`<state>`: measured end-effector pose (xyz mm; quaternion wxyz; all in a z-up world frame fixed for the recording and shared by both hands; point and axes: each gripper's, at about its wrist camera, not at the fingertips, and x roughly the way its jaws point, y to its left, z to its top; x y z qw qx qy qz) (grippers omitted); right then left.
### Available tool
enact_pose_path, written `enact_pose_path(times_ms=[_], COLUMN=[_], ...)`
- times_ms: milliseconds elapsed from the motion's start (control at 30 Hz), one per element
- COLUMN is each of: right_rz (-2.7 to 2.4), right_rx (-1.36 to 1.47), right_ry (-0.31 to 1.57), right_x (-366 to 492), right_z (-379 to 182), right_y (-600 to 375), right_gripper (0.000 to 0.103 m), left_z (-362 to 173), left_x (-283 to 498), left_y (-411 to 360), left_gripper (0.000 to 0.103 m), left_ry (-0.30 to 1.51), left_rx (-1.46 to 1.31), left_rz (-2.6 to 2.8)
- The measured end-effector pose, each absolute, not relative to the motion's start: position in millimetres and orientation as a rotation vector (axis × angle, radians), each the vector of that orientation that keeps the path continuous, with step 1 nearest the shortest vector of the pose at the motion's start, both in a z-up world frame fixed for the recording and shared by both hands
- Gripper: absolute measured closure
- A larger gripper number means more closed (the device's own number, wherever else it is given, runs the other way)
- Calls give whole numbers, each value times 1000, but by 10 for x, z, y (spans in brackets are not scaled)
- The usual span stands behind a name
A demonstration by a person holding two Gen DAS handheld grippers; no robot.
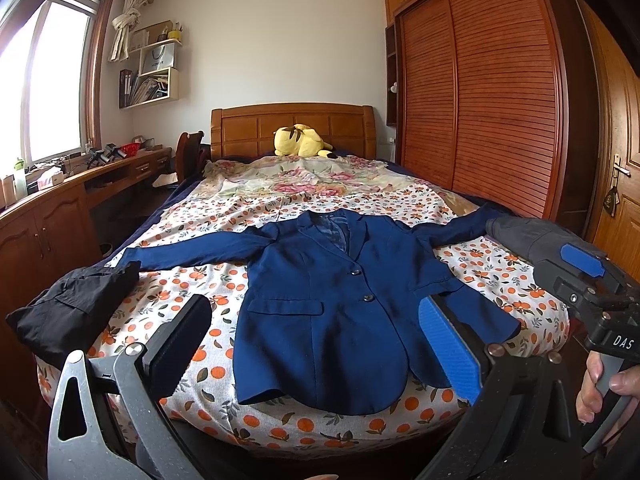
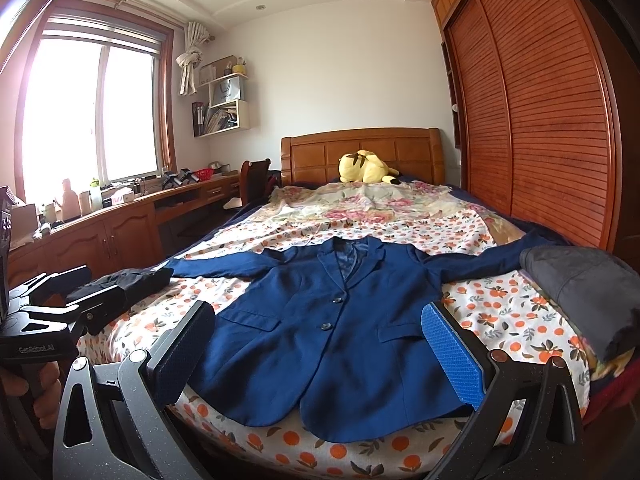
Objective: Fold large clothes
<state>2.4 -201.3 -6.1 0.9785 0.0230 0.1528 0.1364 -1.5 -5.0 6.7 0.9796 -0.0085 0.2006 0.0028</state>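
The navy jacket is lying flat, sleeves spread, mid-frame on the bed. Both the left gripper and right gripper are hovering with fingers wide, empty; folding seems unstarted, so a sleeve likely needs grasping next.

Blazer right cuff: the navy blazer has its sleeve end hidden under the grey garment.
Blazer left cuff: covered by the black garment.
Shelf contents: items on the wall shelf too small to identify.

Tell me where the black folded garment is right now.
The black folded garment lies at the bed's left edge in both wrist views, beside the cuff of the blue blazer sleeve stretched toward the desk side.
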Motion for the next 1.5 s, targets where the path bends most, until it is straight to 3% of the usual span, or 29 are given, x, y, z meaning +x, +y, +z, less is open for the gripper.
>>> enact_pose_path(times_ms=[933, 1500], right_rz=[275, 305], right_rx=[44, 27], right_ry=[327, 353], right_x=[81, 857], right_z=[-105, -259], right_y=[-2002, -1823], right_gripper=[0, 0], left_z=[-196, -799], left_x=[119, 585], left_y=[20, 509], left_gripper=[0, 0], left_ry=[438, 554], left_rx=[-28, -23], left_rz=[11, 142])
